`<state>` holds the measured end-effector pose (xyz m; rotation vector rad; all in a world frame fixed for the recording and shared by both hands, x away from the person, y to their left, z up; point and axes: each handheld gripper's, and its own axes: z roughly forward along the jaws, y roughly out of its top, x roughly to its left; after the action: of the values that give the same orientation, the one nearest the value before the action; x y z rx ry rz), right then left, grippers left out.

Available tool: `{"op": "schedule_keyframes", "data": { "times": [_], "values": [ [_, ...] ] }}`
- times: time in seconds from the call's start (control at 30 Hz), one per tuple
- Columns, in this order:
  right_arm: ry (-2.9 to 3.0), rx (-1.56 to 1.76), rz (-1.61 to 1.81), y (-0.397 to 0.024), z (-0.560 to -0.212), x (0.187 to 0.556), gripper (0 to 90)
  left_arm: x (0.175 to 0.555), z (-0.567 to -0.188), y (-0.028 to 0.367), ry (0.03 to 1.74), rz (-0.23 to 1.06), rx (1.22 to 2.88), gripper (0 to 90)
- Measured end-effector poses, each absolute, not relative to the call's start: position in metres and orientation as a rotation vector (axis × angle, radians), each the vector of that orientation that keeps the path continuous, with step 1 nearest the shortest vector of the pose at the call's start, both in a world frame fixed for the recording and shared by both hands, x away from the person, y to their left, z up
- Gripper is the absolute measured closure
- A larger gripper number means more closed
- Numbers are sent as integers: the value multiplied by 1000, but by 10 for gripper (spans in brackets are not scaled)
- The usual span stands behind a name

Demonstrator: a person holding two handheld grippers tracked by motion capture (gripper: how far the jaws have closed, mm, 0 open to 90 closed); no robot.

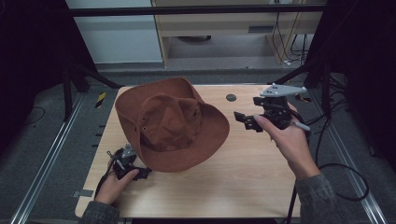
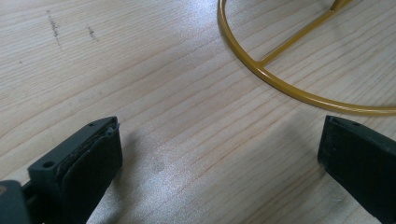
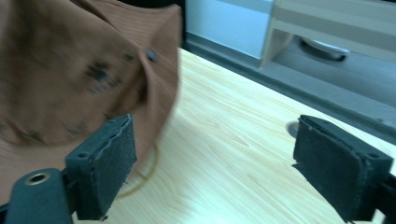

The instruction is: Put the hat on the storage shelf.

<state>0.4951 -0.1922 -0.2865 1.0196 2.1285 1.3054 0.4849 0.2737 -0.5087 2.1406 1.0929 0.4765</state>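
Under the brown hat a yellow wire stand sits mostly hidden. Left gripper and right gripper both gape wide, nothing clamped.

Hat sits on the table, left of centre, over a wire ring stand. Left gripper low at the hat's near-left brim edge. Right gripper just right of the brim, above the table. Table hole behind it.

Grey floor — wooden cabinet behind, dim.
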Motion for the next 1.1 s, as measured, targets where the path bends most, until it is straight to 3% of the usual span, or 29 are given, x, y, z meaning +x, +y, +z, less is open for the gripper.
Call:
{"op": "schedule_keyframes", "data": {
  "times": [0.43,1.1],
  "values": [
    [2145,1123,1235,-247,-362,480,116,485,-509,274,1093,477,2141,0],
    [2224,1318,1170,-243,-476,483,130,485,-509,274,1093,477,2141,0]
  ]
}}
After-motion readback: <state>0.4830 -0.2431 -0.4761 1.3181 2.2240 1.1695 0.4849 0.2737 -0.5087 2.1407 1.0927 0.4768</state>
